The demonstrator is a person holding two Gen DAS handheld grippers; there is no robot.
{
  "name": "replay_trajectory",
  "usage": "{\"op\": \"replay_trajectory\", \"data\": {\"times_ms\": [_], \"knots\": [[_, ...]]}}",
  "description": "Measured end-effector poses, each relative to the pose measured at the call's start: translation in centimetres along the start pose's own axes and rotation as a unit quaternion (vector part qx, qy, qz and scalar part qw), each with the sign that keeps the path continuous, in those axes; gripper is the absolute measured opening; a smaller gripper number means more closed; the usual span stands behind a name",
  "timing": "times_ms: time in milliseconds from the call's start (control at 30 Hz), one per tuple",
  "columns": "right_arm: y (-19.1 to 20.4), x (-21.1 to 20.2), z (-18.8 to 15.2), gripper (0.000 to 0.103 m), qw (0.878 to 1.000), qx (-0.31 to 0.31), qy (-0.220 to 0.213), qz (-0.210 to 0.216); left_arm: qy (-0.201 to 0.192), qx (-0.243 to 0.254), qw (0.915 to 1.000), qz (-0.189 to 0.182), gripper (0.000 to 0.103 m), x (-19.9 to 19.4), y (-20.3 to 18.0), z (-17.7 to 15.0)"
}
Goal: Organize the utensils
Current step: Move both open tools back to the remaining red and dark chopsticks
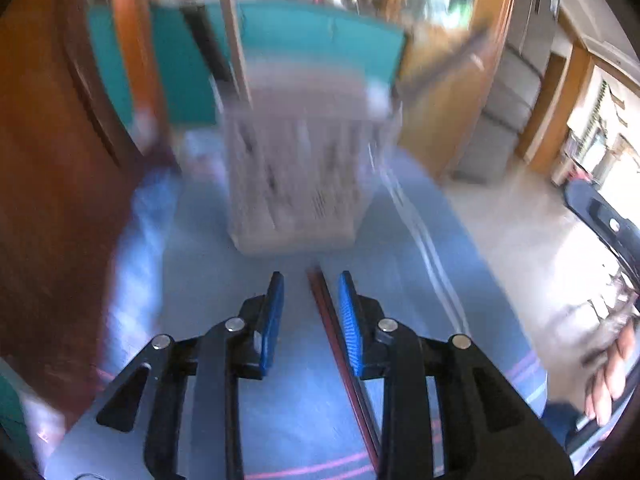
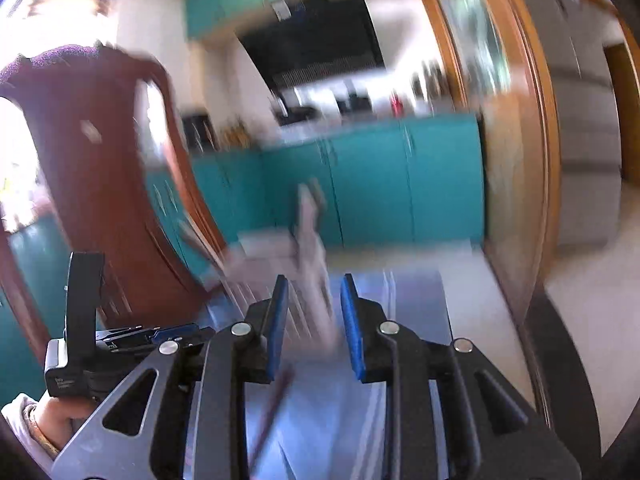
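Both wrist views are heavily blurred, so fine detail is lost.

Left wrist view: the left claw (image 1: 311, 292) has its blue pads a little apart. A thin dark red stick, probably a chopstick (image 1: 340, 360), runs between them from about six o'clock up toward twelve, close beside the right-hand pad. Whether that pad touches it cannot be told, and the other pad stands clear, so it does not look clamped. Ahead at twelve o'clock, on the blue-covered bench (image 1: 200, 280), stands a pale slotted utensil holder (image 1: 296, 184). A chair back (image 1: 60, 160) rises at nine o'clock. At four o'clock a hand (image 1: 608, 376) grips the other tool.

Right wrist view: the right claw (image 2: 314, 292) is also slightly apart and holds nothing. The same pale holder shows as a smear at twelve o'clock, just past the tips, with something pale standing up out of it. A dark stick lies blurred on the cloth at about seven o'clock, below the pads.

To do this step well, the judgement is: slow down first, so the views sharpen. Centre the chopstick between the left pads, close firmly, then lift and steer it tip-down into a slot of the holder, keeping the right claw clear.
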State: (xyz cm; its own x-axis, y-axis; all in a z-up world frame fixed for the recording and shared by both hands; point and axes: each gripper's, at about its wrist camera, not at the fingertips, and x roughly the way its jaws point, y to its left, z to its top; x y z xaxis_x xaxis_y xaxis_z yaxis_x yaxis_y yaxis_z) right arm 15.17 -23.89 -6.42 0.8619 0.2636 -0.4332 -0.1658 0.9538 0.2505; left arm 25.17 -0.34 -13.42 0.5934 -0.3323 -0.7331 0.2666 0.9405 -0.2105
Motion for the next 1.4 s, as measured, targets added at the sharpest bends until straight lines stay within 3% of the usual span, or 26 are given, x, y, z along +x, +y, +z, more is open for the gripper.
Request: {"op": "replay_trajectory", "data": {"times_ms": [100,200,333,467,500,633,767,1067,1267,1400], "knots": [[-2.2,2.4,-1.4,0.027,0.997,0.048,0.053,-0.003,0.064,0.010,0.9979,-0.007,0.029,3.0,0.0,-1.0],[-2.7,4.4,-2.3,0.027,0.995,0.057,0.086,-0.012,0.099,0.016,0.9948,-0.014,0.030,4.6,-0.3,-1.7],[-2.0,5.5,-3.0,0.027,0.994,0.047,0.103,-0.013,0.092,0.014,0.9957,-0.007,0.032,4.9,0.1,-2.0],[-1.1,6.3,-3.0,0.027,0.993,0.031,0.111,-0.011,0.082,0.000,0.9957,0.044,0.030,4.4,1.3,-2.6],[-1.0,6.2,-3.2,0.027,0.993,0.027,0.112,-0.011,0.077,-0.009,0.9961,0.042,0.030,4.1,1.6,-2.6],[-0.8,7.0,-3.2,0.027,0.992,0.022,0.127,-0.013,0.075,-0.022,0.9965,-0.029,0.030,3.7,1.5,-2.5],[-1.4,7.4,-3.4,0.027,0.990,0.041,0.134,-0.014,0.089,0.014,0.9958,-0.016,0.031,4.8,-0.3,-3.0],[-2.0,7.9,-4.3,0.027,0.987,0.058,0.146,-0.020,0.087,0.032,0.9957,-0.010,0.038,5.4,-1.5,-3.2],[-1.7,7.8,-4.8,0.027,0.987,0.049,0.150,-0.023,0.081,0.024,0.9953,0.047,0.039,5.3,-0.7,-3.1],[-1.9,7.7,-4.9,0.027,0.987,0.048,0.150,-0.026,0.068,-0.022,0.9949,0.071,0.038,4.4,1.3,-2.9]]}}
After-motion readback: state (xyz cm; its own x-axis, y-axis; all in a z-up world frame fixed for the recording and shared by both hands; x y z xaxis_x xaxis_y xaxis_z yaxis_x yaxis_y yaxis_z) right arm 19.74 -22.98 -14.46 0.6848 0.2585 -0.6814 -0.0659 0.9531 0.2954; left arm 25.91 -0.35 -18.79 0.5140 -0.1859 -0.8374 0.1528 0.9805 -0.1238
